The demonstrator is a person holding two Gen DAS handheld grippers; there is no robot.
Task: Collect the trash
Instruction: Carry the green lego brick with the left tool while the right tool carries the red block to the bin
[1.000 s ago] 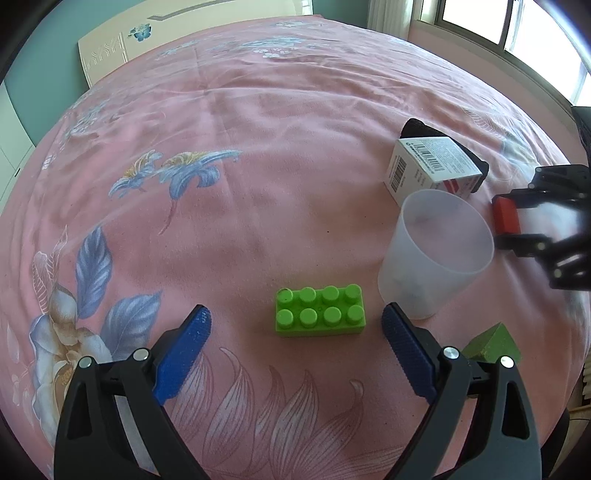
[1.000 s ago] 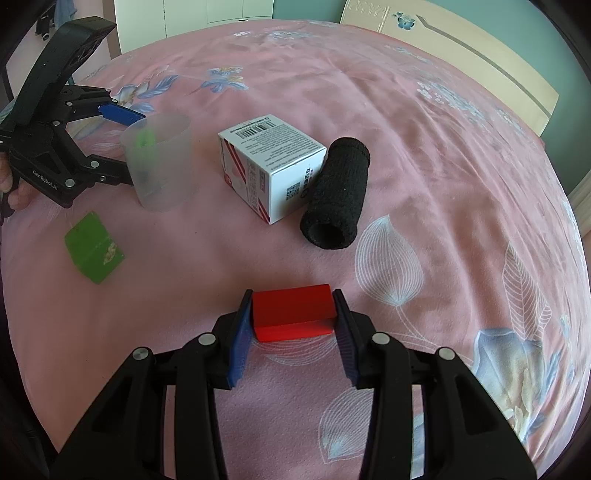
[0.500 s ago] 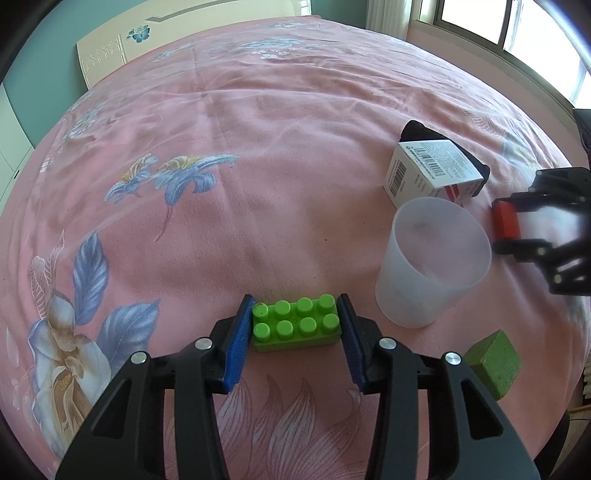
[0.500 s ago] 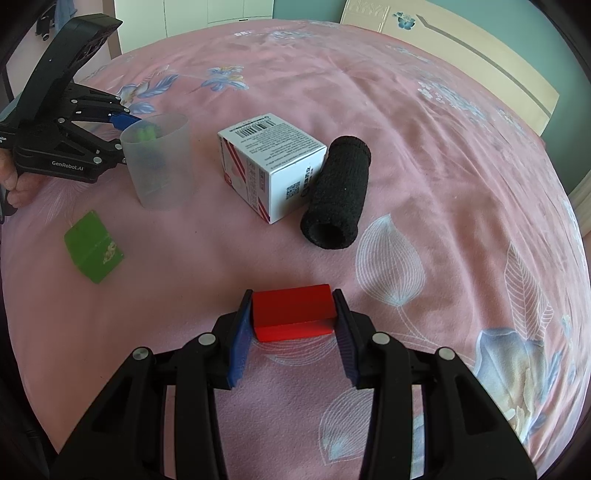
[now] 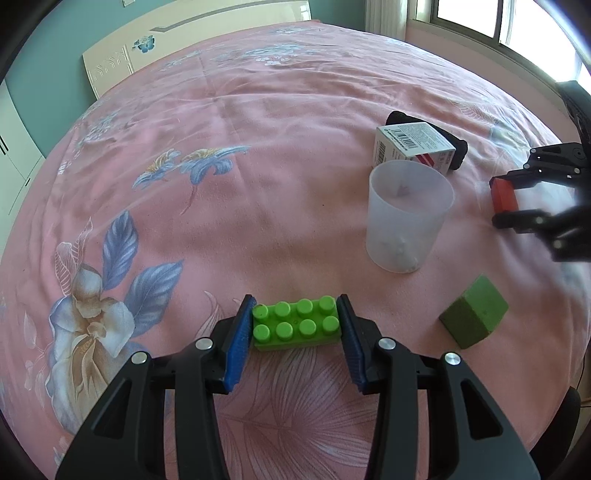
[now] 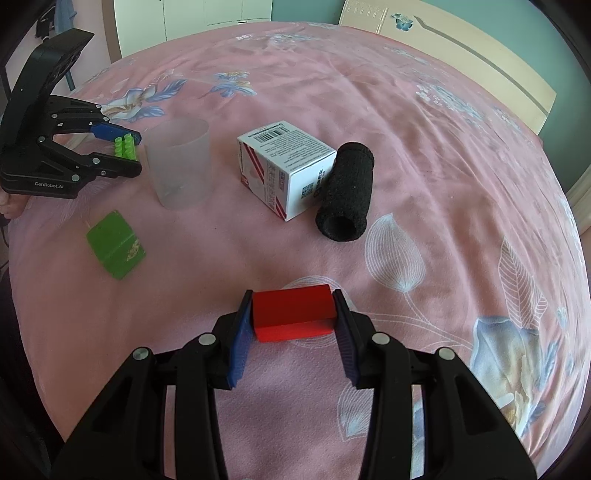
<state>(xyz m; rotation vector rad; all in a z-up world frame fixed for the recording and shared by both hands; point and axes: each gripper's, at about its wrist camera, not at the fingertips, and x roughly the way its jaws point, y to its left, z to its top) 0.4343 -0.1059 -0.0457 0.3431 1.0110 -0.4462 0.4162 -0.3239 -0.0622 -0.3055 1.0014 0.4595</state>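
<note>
My left gripper (image 5: 295,326) is shut on a green studded toy brick (image 5: 296,325), its blue pads pressing both short ends; the brick hangs just over the pink bedspread. From the right wrist view the left gripper (image 6: 123,155) holds the same brick (image 6: 124,146) just left of a translucent plastic cup (image 6: 181,162). My right gripper (image 6: 293,319) is shut on a red block (image 6: 293,312). In the left wrist view the cup (image 5: 408,214) stands ahead to the right, with the right gripper (image 5: 504,199) and red block (image 5: 503,194) beyond it.
A white carton (image 6: 286,170) and a black foam tube (image 6: 347,192) lie side by side past the cup. A dark green block (image 5: 474,317) rests near the bed's edge. Flowered pink bedspread (image 5: 221,147) stretches to a cream headboard (image 5: 184,48). A window (image 5: 498,22) is far right.
My left gripper went from wide open around the green brick to shut on it, then raised it slightly and drew back from the cup. The right gripper stayed still with the red block.
</note>
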